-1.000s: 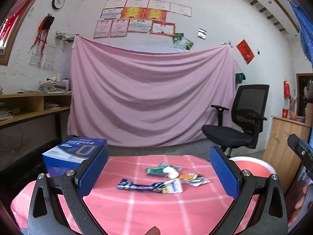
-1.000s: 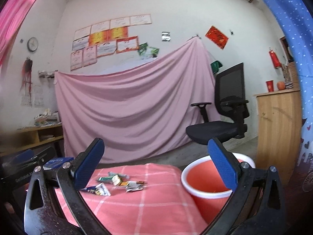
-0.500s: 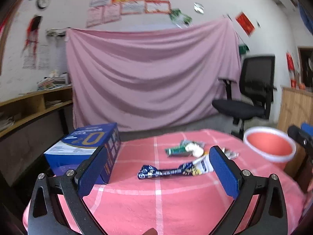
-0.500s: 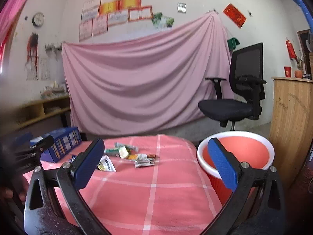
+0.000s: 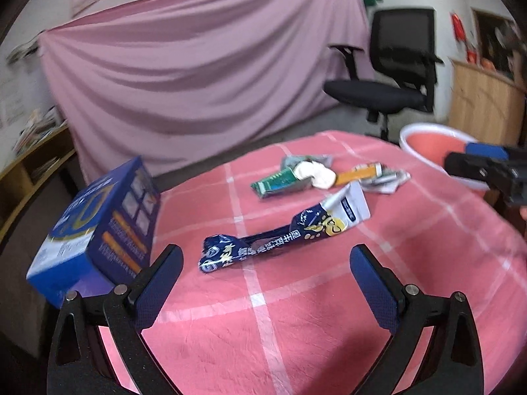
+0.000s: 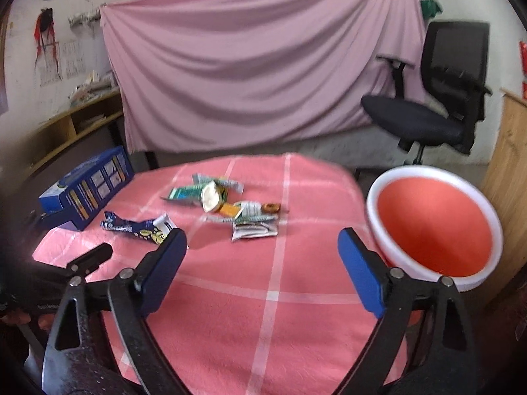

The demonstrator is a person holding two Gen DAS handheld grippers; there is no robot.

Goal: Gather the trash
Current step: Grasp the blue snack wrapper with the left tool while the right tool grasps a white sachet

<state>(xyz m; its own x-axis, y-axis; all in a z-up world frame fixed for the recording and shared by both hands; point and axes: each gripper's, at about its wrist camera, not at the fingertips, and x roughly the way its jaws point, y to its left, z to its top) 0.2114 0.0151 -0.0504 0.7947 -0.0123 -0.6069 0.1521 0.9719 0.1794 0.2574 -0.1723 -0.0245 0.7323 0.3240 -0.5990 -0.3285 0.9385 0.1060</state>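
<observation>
The left gripper [image 5: 265, 283] hovers low over the near part of the counter [image 5: 296, 335], which is covered in a pink cloth with white checks; its jaws are spread wide and hold nothing. Just beyond its blue pads lies a long, twisted dark-blue wrapper [image 5: 280, 238] with a white and yellow end, flat on the cloth. To the left of the wrapper a blue carton [image 5: 95, 227] stands at the counter's left edge.

The right gripper [image 6: 262, 265] is also over the near counter, jaws released and empty. In the right wrist view the left gripper's dark frame shows at the lower left.

Farther in, near the counter's middle, the rest of the trash sits in a loose heap: a green packet [image 5: 280, 181], a crumpled white scrap [image 5: 314, 172] resting on it, an orange packet [image 5: 360, 172] and some silvery foil sachets [image 6: 253, 228] touching one another.

At the counter's right side stands a basin [image 6: 434, 227] with a white rim and an orange-red inside, with nothing in it.

Behind the counter a pink sheet [image 6: 250, 62] hangs across the wall, a black office chair [image 6: 434, 98] stands to its right, and a wooden shelf [image 6: 75, 121] runs along the left wall.
</observation>
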